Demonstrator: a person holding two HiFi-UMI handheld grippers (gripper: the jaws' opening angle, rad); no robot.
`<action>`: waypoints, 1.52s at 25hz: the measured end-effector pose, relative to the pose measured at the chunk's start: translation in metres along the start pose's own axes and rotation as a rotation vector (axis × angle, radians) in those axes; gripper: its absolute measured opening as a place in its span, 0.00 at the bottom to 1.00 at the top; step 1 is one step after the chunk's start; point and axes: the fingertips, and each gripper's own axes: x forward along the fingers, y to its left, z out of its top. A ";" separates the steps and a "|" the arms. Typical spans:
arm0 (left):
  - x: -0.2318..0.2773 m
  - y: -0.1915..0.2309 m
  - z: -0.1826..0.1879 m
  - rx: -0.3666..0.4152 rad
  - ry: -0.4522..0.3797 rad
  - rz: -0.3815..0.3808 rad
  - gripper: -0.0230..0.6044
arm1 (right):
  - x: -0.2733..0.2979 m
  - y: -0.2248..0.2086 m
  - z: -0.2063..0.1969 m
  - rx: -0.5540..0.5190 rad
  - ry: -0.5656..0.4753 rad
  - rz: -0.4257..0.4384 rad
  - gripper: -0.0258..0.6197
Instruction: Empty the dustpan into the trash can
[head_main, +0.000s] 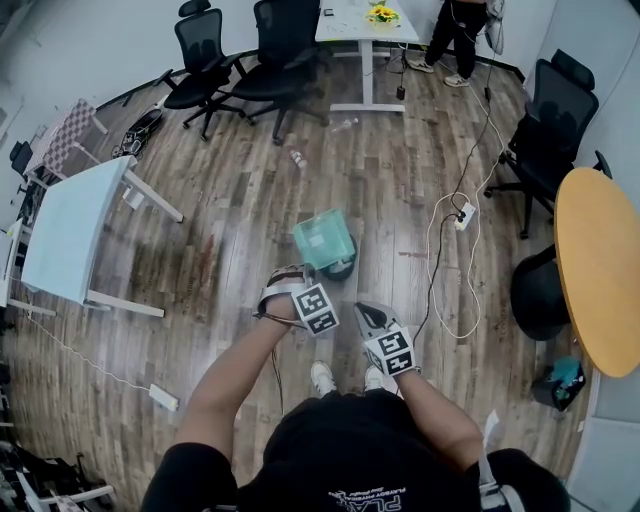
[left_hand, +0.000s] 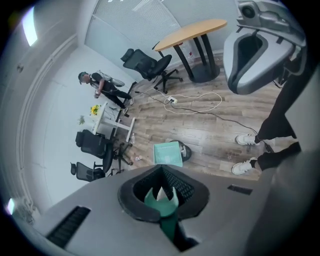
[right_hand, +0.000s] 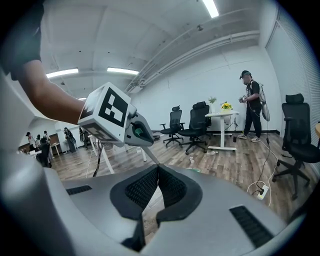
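- Dustpan (head_main: 320, 238) is held tipped right over the black trash can (head_main: 345, 268), which peeks out at its 5 o'clock, probably so the dirt drops straight in.
- Its teal handle (left_hand: 161, 204) is pinched by the left gripper (left_hand: 161, 172).
- The right gripper (right_hand: 158, 170) is pressed together on nothing and parked at the left one's 4 o'clock, seemingly not needed.

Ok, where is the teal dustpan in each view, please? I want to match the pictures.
Head view: the dustpan is at the centre, over the dark trash can.
Left gripper view: it is below centre, beside the trash can.
Right gripper view: only a small green sliver shows at the gripper body's edge, probably the dustpan.
Shared landmark: the white desk with yellow flowers.
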 end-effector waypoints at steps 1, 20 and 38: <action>0.000 0.003 0.000 -0.012 0.000 0.000 0.07 | 0.000 0.000 0.000 -0.001 0.001 0.002 0.08; 0.003 0.046 -0.034 -0.259 0.008 -0.047 0.07 | -0.003 0.012 -0.004 -0.011 0.018 0.039 0.08; 0.004 0.074 -0.073 -0.496 0.024 -0.066 0.07 | 0.007 0.018 -0.008 -0.024 0.066 0.080 0.08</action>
